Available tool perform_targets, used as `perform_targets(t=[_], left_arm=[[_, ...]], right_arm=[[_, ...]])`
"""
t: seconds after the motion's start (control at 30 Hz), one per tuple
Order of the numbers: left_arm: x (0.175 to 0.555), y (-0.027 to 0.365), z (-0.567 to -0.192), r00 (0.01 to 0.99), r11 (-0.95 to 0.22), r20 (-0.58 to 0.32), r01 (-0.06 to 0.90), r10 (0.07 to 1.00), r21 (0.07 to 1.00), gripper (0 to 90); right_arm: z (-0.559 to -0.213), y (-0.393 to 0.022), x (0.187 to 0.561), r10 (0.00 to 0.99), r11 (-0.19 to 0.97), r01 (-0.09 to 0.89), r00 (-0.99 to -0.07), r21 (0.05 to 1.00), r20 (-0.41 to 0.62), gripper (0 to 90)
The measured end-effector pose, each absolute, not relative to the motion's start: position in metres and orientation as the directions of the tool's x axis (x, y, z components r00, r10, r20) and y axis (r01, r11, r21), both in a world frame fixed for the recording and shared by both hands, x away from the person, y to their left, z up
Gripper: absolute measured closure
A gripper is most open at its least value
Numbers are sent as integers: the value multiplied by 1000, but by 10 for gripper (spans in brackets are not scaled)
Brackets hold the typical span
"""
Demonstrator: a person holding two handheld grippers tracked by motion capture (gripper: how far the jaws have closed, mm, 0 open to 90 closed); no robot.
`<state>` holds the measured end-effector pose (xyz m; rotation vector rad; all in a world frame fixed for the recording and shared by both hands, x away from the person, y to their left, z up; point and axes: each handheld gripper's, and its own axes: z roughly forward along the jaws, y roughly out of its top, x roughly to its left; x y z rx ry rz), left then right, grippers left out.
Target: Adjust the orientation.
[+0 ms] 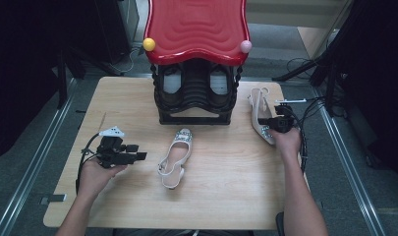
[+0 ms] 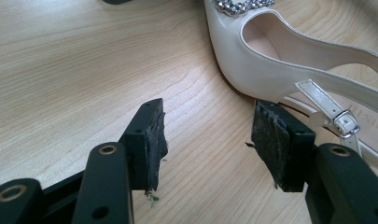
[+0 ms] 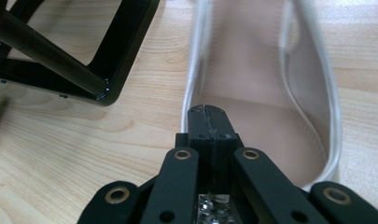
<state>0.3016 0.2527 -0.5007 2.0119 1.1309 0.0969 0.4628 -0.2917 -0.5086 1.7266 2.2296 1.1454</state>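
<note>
Right claw [image 3: 209, 114]: clenched on right shoe [image 1: 259, 114] at its toe; lift it level toward rack [image 1: 195, 98]. Left claw [image 2: 207, 140]: released, beside left shoe [image 2: 270, 60].

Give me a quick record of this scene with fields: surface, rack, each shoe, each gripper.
surface: wooden table
rack: black shoe rack with red top at the table's far edge, dark shoes inside
middle shoe: pale slingback lying free on the table, jewelled toe toward the rack
right shoe: matching slingback beside the rack
left gripper: jaws open, nothing between them, near the middle shoe's heel strap
right gripper: jaws together at the right shoe's toe end; whether they pinch the upper is unclear
</note>
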Motion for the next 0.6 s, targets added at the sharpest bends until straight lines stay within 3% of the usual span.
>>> perform_targets(t=[0.27, 0.6], left_arm=[[308, 248, -500, 605, -279, -301, 679, 737, 679, 450], [316, 243, -499, 622, -296, -295, 668, 725, 682, 452]], right_arm=[[-505, -293, 453, 844, 52, 790, -362, 611, 397, 900], [-502, -294, 443, 865, 78, 782, -361, 618, 349, 900]])
